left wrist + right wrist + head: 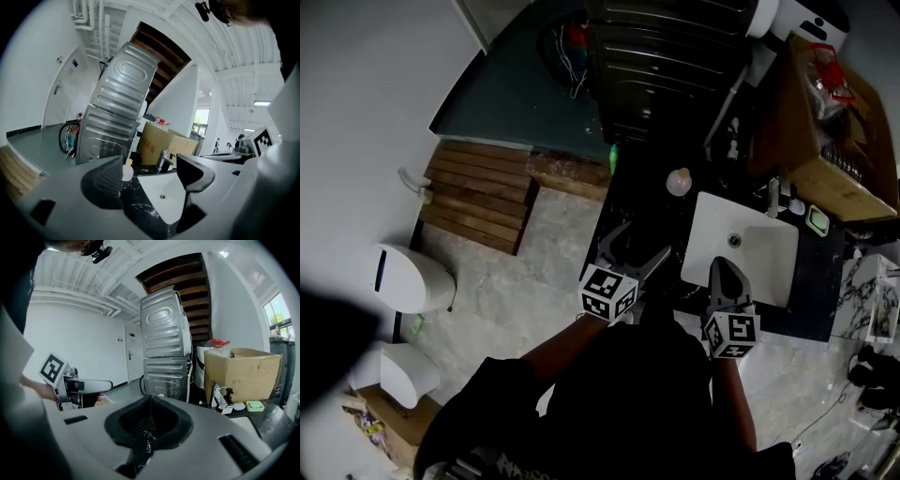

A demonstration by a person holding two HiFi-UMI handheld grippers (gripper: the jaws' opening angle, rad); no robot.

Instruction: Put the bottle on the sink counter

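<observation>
A small clear bottle (679, 182) with a pale cap stands upright on the black sink counter (643, 208), left of the white basin (766, 265). My left gripper (638, 251) hovers over the counter nearer to me, open and empty. In the left gripper view the bottle (127, 171) shows beyond the jaws, close to the left fingertip and untouched, and the left gripper (149, 165) frames the counter and basin (152, 190). Over the basin's near edge, my right gripper (727, 274) is shut; in its own view the right gripper (149, 403) holds nothing.
A stacked washer and dryer (664, 66) stand behind the counter. A cardboard box (825, 127), a faucet (773, 197) and a green soap dish (817, 219) lie at the back right. To the left, a wooden platform (478, 197) and a white bin (408, 277) are on the floor.
</observation>
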